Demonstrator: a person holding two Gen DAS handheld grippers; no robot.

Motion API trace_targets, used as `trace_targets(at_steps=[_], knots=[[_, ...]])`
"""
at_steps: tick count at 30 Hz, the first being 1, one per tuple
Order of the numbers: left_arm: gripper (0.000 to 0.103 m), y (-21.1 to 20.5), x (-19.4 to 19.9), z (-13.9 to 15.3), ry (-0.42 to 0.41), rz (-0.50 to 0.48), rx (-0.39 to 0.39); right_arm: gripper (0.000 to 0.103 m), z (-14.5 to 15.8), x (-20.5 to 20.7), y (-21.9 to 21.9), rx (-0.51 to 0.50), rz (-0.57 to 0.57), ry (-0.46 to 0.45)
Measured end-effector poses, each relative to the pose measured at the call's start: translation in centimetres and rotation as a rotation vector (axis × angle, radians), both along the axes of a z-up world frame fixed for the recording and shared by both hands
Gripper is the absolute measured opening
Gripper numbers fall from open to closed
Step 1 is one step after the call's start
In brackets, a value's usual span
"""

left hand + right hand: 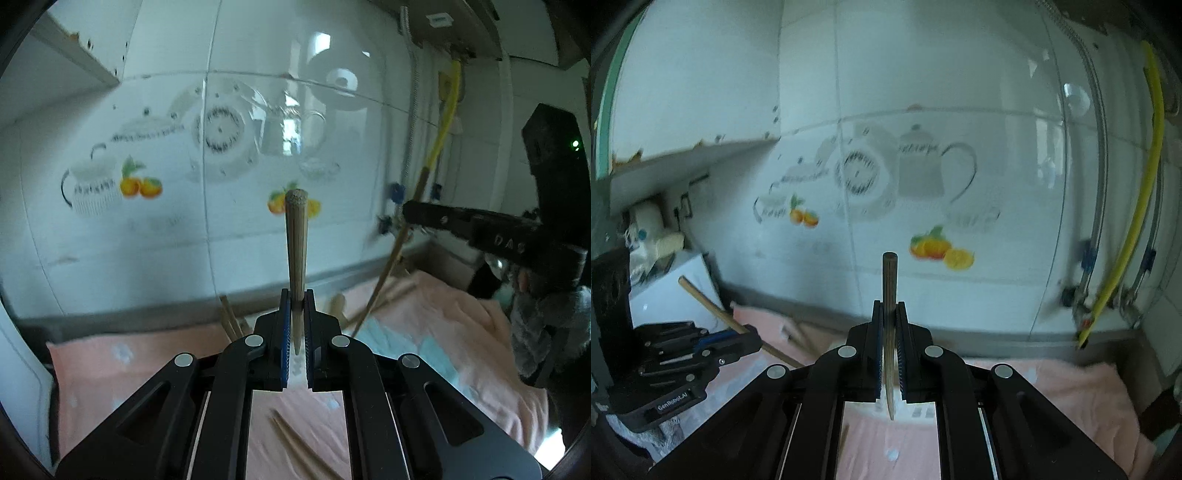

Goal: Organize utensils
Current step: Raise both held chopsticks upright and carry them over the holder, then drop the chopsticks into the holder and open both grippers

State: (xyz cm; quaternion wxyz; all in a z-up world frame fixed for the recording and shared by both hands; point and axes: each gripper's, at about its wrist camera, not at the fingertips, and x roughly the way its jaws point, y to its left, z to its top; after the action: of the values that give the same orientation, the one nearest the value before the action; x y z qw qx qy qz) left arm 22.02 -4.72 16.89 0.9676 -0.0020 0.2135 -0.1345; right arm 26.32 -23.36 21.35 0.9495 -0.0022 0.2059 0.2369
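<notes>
My left gripper (297, 301) is shut on a wooden chopstick (296, 243) that stands upright between its pads, thick end up. My right gripper (889, 312) is shut on another wooden chopstick (888, 288), also upright. Both are held above a pink towel (436, 317) on the counter. In the left wrist view the right gripper (410, 212) shows at the right with its chopstick (388, 273) slanting down. In the right wrist view the left gripper (753, 338) shows at the left with its chopstick (709, 304). More chopsticks lie on the towel (291, 439), and several more (231, 319) rest at its far edge.
A tiled wall (229, 155) with teapot and fruit decals stands close behind the towel. A yellow hose (1137, 206) and metal pipes run down the wall at the right. A white box (672, 284) and clutter sit at the left.
</notes>
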Motion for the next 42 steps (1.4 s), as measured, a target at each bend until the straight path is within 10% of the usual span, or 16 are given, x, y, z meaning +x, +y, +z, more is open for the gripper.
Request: trace_targets(at_steps=[7,23,42], knots=[[0.005,0.8,3.4,-0.7,0.028,0.056,0.004,0.006,1.4,3.7,-1.1,0.02,-0.081,-0.026],[0.008,1.7,4.6,-4.7,0.094,0.061,0.012,0.007,-6.6,7.9,-1.3,-0.006,-0.117,0.142],[0.063,2.3,-1.8,-3.7,-0.004,0.078,0.017,0.07,-6.1,0.5,-1.9,-0.061,-0.109,0.015]])
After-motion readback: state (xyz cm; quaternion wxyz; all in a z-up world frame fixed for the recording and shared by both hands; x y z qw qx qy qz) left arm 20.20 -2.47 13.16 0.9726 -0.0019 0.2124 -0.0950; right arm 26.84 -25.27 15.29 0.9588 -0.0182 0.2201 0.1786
